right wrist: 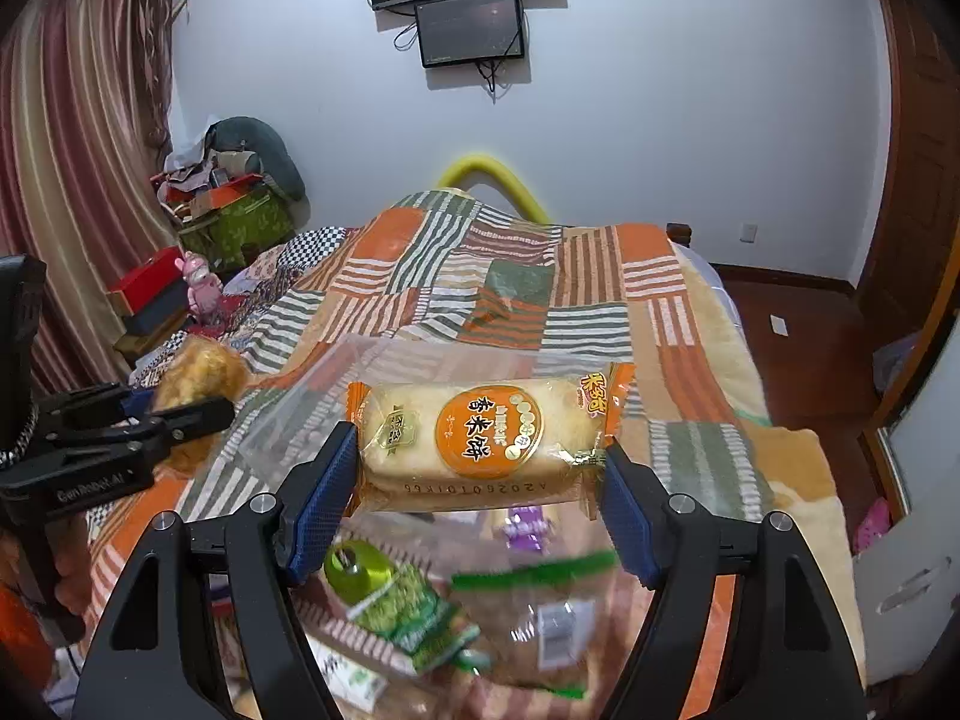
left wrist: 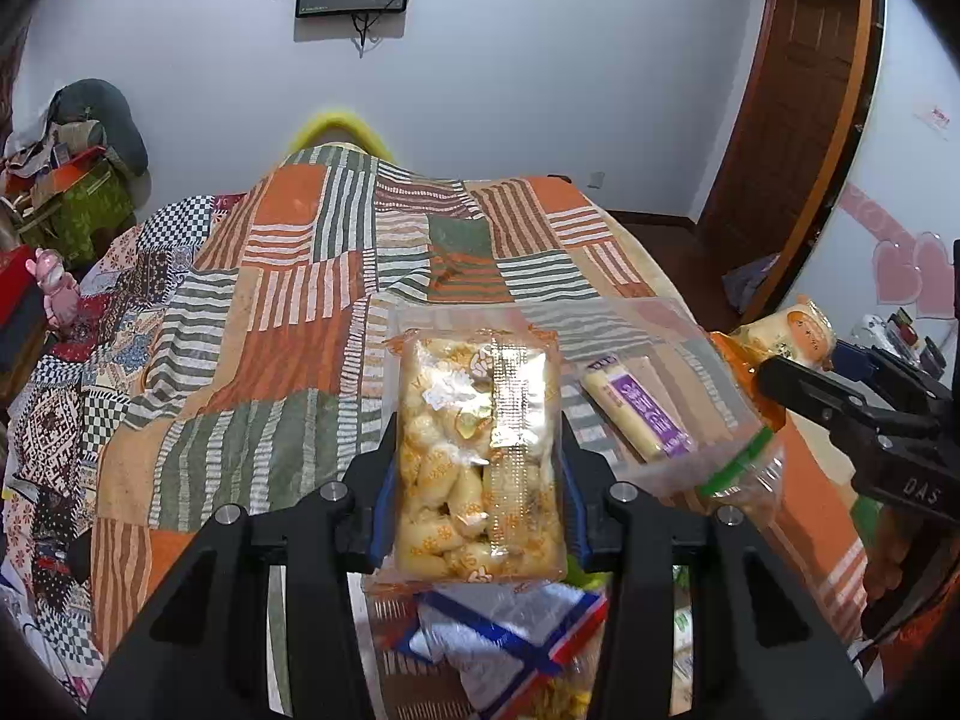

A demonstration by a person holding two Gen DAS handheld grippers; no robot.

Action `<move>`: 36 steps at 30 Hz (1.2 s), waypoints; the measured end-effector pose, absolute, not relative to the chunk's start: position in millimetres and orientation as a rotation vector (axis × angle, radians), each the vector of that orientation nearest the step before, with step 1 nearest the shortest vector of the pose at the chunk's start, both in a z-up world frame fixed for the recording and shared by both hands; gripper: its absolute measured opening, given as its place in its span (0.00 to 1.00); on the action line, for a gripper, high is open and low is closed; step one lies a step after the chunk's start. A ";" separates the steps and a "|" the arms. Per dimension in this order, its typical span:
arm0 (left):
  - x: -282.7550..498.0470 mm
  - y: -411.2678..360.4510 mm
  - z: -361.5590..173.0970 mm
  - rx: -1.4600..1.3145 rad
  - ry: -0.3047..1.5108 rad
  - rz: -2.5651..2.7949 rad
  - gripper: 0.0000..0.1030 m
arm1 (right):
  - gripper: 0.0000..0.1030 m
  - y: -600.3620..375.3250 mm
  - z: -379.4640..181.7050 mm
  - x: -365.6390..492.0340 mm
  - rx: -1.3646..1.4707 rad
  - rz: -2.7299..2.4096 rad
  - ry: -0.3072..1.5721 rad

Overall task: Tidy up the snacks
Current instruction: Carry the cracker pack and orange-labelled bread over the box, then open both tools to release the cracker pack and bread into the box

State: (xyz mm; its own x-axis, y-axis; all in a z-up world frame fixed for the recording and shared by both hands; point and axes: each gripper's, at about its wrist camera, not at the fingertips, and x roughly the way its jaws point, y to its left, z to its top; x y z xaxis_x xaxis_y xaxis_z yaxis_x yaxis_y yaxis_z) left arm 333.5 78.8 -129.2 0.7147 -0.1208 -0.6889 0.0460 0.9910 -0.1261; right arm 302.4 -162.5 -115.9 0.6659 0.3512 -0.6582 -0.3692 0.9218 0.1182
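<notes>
My left gripper (left wrist: 477,468) clamps a puff snack pack (left wrist: 480,456); right gripper (right wrist: 480,480) clamps a rice cracker pack (right wrist: 480,441). Both above the quilted bed (left wrist: 288,312), near its right edge.

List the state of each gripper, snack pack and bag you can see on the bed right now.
Left gripper: shut on the puff snack pack, held up.
Right gripper: shut on the rice cracker pack, held crosswise.
Clear zip bag: lying on the quilt; its mouth is unclear.
Purple-label stick pack: inside that bag, sealed.
</notes>
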 end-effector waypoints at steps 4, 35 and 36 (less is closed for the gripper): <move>350.3 80.7 -136.8 -0.111 0.789 -0.093 0.42 | 0.70 -152.5 -119.2 310.9 -0.030 0.409 0.748; 408.4 60.3 -181.0 -0.066 0.915 -0.116 0.43 | 0.74 -140.0 -154.9 338.5 -0.073 0.390 0.910; 406.5 60.1 -178.3 -0.064 0.912 -0.118 0.44 | 0.74 -140.7 -153.9 338.2 -0.073 0.391 0.904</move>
State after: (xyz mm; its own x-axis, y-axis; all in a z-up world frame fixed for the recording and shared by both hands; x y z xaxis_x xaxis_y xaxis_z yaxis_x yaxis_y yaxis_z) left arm 406.5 60.1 -178.3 0.6064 -0.1287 -0.7847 0.0745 0.9917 -0.1050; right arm 338.2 -140.7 -153.9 0.5532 0.3000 -0.7772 -0.3606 0.9272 0.1013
